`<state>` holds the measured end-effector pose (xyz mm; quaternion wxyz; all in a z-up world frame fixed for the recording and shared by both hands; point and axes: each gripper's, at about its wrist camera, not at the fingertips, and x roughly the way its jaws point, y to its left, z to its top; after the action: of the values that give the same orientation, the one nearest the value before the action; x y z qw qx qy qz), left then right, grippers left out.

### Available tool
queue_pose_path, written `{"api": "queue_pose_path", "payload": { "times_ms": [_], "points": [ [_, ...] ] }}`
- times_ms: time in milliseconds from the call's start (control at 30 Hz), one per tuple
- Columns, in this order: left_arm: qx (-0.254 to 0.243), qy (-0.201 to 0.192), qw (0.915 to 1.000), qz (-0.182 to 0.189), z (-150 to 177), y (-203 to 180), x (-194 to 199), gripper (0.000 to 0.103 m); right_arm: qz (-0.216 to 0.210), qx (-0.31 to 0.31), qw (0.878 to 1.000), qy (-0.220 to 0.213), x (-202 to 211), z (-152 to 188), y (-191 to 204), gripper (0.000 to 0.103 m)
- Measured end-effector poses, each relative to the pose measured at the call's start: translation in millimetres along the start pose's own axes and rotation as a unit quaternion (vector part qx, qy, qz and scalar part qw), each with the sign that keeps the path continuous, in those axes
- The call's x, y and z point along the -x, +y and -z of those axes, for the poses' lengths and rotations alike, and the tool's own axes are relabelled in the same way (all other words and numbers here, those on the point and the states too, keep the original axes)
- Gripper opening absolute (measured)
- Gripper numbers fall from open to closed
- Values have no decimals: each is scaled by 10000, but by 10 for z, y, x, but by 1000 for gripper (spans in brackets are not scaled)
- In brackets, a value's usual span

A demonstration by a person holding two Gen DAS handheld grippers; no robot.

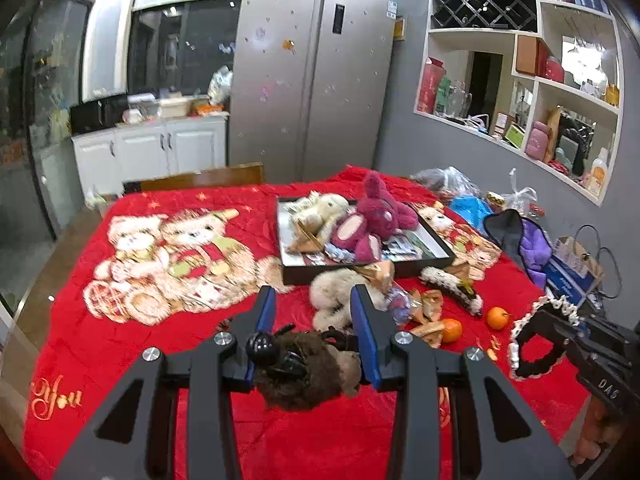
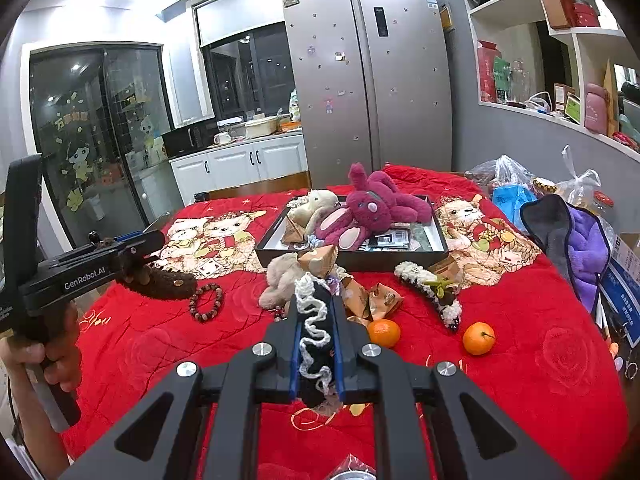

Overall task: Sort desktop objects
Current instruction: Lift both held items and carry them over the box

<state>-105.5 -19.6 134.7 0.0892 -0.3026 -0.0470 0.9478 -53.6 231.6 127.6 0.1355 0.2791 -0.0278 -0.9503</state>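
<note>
My left gripper [image 1: 312, 294] is shut on a brown furry thing [image 1: 304, 372] with black parts, lifted off the red cloth; the right wrist view shows the same gripper [image 2: 154, 240] and brown thing [image 2: 168, 280] at the left. Between the pads of my right gripper [image 2: 317, 300] is a black headband with a white frill [image 2: 316, 336], which hangs as a loop [image 1: 532, 344] in the left wrist view. Beyond lies a black tray [image 2: 360, 260] with a magenta plush rabbit [image 2: 372, 208] and a cream plush [image 2: 316, 202].
On the red cloth lie a beige plush [image 2: 280, 276], a bead bracelet [image 2: 206, 302], a fuzzy black hair clip [image 2: 432, 292], snack wrappers [image 2: 380, 300] and two oranges [image 2: 384, 332] [image 2: 479, 338]. Bags, a purple cloth [image 2: 584, 264] and boxes crowd the right edge. A hand [image 2: 36, 360] holds the left handle.
</note>
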Motion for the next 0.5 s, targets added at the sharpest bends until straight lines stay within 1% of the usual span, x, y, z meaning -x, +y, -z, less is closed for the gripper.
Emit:
{"api": "queue_pose_path", "payload": {
  "times_ms": [67,167,267,400,500],
  "points": [
    [27,64,10000,48,-2,0,-25,39,-28,39,10000,36,9,4,9,12],
    [-25,60,10000,26,-26,-50,-35,39,-4,47,10000,31,19,-11,18,12],
    [11,99,9999,139,-80,-68,-46,39,-15,59,10000,-5,28,-55,20,12],
    [8,100,9999,113,-210,-108,-88,39,-104,95,9999,-74,23,-142,45,12],
    [-1,120,9999,95,-333,-143,-139,39,-152,160,9997,-98,-9,-271,86,12]
  ]
}}
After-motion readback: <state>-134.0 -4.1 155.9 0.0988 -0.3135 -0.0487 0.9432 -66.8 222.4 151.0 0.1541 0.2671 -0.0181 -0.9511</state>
